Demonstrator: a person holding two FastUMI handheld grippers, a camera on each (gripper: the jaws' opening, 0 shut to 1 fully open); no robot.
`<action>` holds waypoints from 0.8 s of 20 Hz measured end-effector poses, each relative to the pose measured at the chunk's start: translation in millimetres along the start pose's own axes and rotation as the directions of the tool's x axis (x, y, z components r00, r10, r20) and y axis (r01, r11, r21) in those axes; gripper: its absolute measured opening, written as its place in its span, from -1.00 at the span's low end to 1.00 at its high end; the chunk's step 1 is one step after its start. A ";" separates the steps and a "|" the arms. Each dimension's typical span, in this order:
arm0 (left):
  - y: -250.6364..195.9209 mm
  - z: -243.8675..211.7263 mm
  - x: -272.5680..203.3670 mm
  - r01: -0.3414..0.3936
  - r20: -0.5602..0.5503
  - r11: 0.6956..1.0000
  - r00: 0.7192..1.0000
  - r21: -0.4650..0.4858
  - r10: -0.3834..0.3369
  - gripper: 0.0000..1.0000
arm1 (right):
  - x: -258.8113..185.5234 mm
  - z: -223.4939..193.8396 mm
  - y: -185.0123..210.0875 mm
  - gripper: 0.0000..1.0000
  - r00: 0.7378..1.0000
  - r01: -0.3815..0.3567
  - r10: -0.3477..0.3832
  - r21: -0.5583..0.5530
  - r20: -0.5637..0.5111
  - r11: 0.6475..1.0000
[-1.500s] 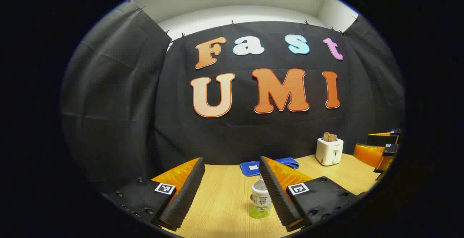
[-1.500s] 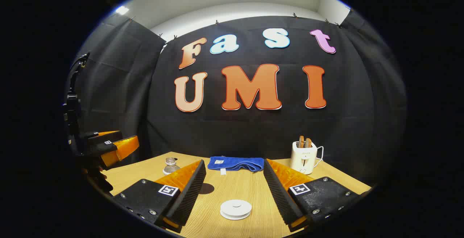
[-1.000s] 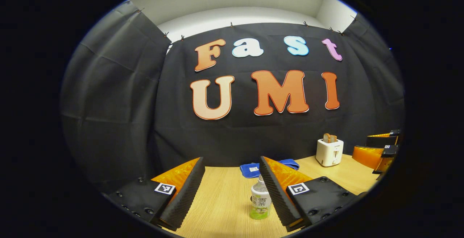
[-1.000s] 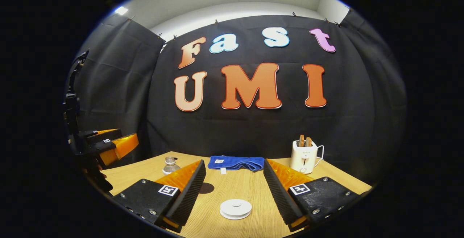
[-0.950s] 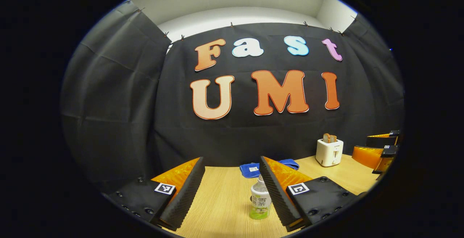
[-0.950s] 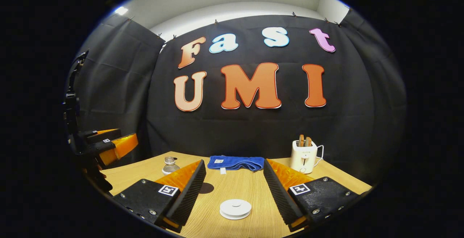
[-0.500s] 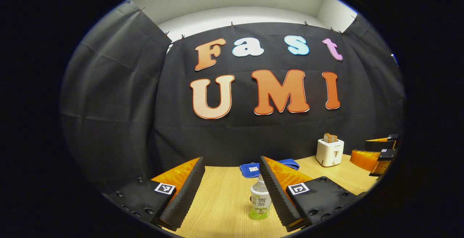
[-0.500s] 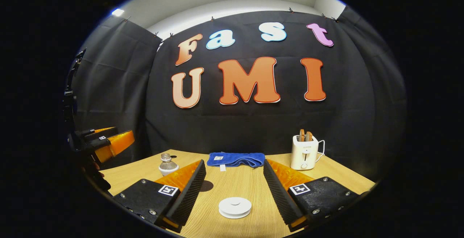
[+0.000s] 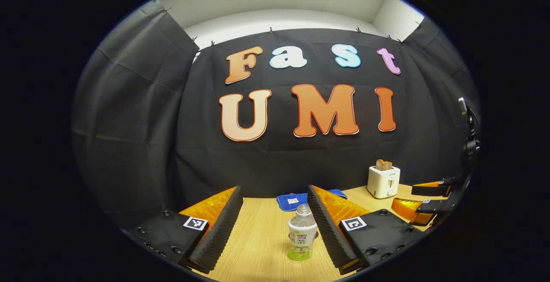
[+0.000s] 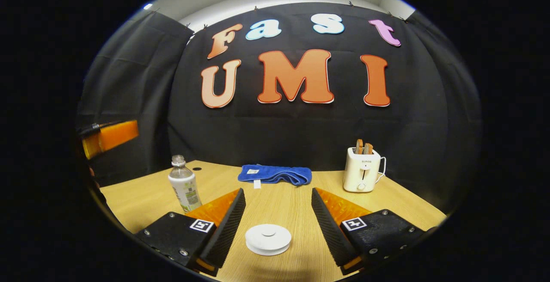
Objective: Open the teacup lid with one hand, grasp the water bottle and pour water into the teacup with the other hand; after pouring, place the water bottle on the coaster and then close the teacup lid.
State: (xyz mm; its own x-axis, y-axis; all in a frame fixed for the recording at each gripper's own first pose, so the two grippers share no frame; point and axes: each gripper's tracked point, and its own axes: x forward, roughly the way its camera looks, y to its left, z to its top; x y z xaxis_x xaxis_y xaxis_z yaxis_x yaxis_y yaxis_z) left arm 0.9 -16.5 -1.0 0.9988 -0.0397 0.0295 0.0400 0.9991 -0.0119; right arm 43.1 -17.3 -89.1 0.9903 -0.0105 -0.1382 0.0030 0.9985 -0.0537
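Both sets of jaws are hanging wide open, the left gripper (image 9: 273, 226) lining up on the water bottle (image 9: 302, 239) at bottom centre, the right gripper (image 10: 278, 226) framing the white teacup lid (image 10: 268, 239), so I'd be centring before squeezing.

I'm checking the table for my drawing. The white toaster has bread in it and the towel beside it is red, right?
Not quite. The towel is blue, not red, as the right gripper view shows. The white toaster does have bread sticking out of its top.
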 end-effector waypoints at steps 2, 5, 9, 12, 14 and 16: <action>0.6 -2.7 -0.2 -0.001 -0.005 1.000 1.000 0.002 0.001 0.94 | 7.6 -14.0 7.9 0.85 1.000 -0.013 0.012 -0.040 -0.025 0.999; 3.3 -8.2 0.7 -0.006 -0.016 1.000 1.000 -0.001 0.006 0.94 | 19.7 -29.5 11.9 0.77 0.999 -0.004 0.000 -0.074 -0.048 0.997; 9.0 -11.4 1.3 -0.013 -0.022 1.000 1.000 -0.012 0.013 0.94 | 29.8 -56.5 21.4 0.51 0.993 -0.025 0.016 -0.077 -0.117 0.997; 7.1 -17.3 0.2 -0.001 -0.034 0.999 0.999 -0.033 0.000 0.94 | 34.5 -69.1 24.8 0.32 0.988 -0.033 0.022 -0.071 -0.154 0.997; 7.3 -22.0 1.3 -0.003 -0.042 1.000 0.999 -0.027 0.002 0.92 | 36.1 -76.1 26.7 0.15 0.985 -0.038 0.024 -0.080 -0.173 0.996; 9.6 -24.7 2.5 -0.012 -0.046 1.000 0.999 -0.017 0.011 0.94 | 40.4 -82.8 27.5 0.02 0.982 -0.040 0.024 -0.080 -0.189 0.996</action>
State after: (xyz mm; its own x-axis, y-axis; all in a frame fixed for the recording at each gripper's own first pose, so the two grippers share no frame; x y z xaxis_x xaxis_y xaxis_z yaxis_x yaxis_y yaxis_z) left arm 4.5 -7.3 -25.7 0.9994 -0.0295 -0.0169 0.0290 0.9992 -0.0287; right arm 71.7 5.3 -178.0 0.9462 0.0038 -0.3235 -0.0475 0.9907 -0.1274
